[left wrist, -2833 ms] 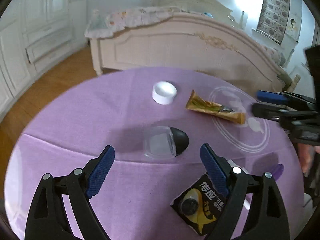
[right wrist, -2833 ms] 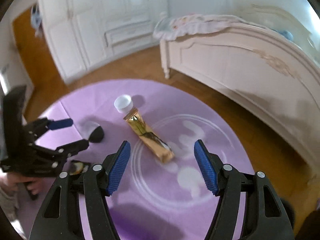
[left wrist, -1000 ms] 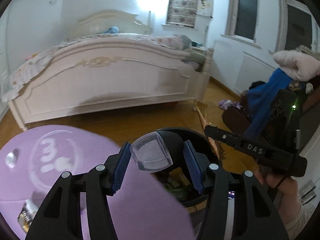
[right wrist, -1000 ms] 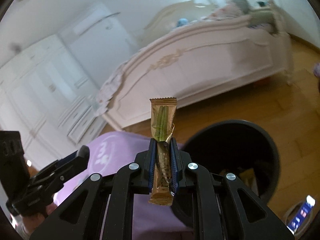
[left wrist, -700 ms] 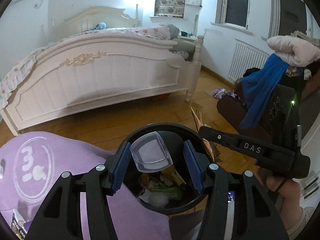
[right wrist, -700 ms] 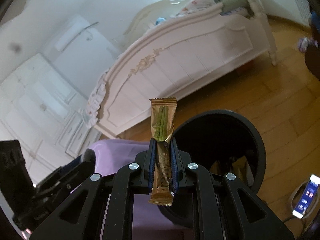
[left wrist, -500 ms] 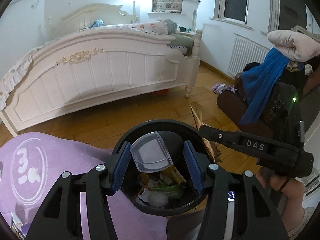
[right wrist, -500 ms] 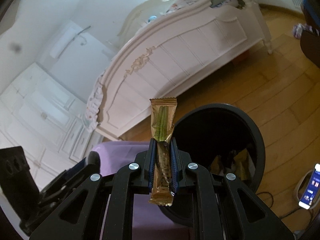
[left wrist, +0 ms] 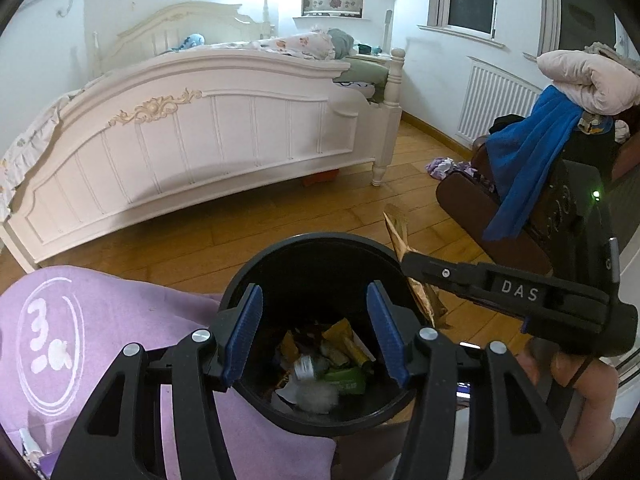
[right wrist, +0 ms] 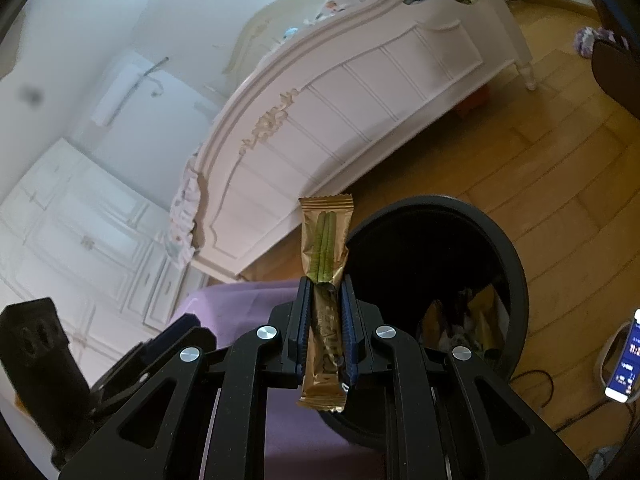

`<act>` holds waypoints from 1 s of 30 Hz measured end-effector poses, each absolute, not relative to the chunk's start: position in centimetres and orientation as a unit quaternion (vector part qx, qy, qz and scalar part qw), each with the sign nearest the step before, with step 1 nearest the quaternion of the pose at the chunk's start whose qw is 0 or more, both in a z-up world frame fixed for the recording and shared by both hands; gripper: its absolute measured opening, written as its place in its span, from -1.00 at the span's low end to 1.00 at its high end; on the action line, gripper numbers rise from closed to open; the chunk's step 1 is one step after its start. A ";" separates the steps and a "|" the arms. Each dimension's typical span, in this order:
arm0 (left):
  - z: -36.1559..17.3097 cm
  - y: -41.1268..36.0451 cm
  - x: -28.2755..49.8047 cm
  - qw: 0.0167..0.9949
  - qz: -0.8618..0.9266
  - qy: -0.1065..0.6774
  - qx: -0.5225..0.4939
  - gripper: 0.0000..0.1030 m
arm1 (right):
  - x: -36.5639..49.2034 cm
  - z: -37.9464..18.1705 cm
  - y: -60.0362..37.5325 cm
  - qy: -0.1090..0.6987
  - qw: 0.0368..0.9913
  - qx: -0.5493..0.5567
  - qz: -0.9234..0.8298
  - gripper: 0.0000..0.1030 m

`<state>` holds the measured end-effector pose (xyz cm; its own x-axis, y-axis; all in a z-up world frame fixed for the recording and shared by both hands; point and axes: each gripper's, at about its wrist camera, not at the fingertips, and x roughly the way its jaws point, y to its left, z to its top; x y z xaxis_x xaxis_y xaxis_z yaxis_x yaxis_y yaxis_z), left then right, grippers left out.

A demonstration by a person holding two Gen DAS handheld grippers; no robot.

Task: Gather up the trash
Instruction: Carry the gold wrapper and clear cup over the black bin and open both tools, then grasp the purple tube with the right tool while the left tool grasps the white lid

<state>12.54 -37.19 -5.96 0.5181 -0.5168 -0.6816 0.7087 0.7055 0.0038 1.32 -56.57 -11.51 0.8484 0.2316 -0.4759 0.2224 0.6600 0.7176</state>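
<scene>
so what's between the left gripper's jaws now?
Nothing. In the left wrist view the left gripper stands open over the black trash bin; only the litter at its bottom shows through the gap.

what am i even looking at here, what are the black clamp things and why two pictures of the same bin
A person holds a hand-held clamp in each hand, and each carries a wide-angle camera looking along its fingers. One picture comes from each hand.

The left tool hangs open and empty over the black bin, which already holds wrappers. The right tool has a gold snack wrapper between its fingers beside the bin; they have just been opening. The left picture also shows the right tool from the side. The purple cloth covers the table the trash came from.
</scene>
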 end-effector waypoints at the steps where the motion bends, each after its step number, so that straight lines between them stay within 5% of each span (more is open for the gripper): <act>1: -6.0 -37.2 12.5 0.860 -0.355 0.338 0.143 0.08 | 1.3 -11.5 -56.5 0.276 0.868 0.414 0.002 -0.36; 4: -6.2 -37.3 12.5 0.863 -0.348 0.337 0.145 0.28 | 0.9 -11.5 -56.7 0.267 0.867 0.421 -0.006 0.27; 6: -6.1 -37.2 12.3 0.866 -0.343 0.331 0.148 0.40 | 0.6 -11.5 -56.8 0.259 0.867 0.426 -0.011 0.38; 20: -4.2 -32.0 12.3 0.884 -0.321 0.315 0.130 0.52 | 1.5 -10.4 -54.8 0.278 0.880 0.386 -0.013 0.38; 30: -3.1 -17.3 17.4 0.923 -0.187 0.332 0.047 0.52 | 5.5 -5.8 -43.7 0.299 0.915 0.241 0.127 0.38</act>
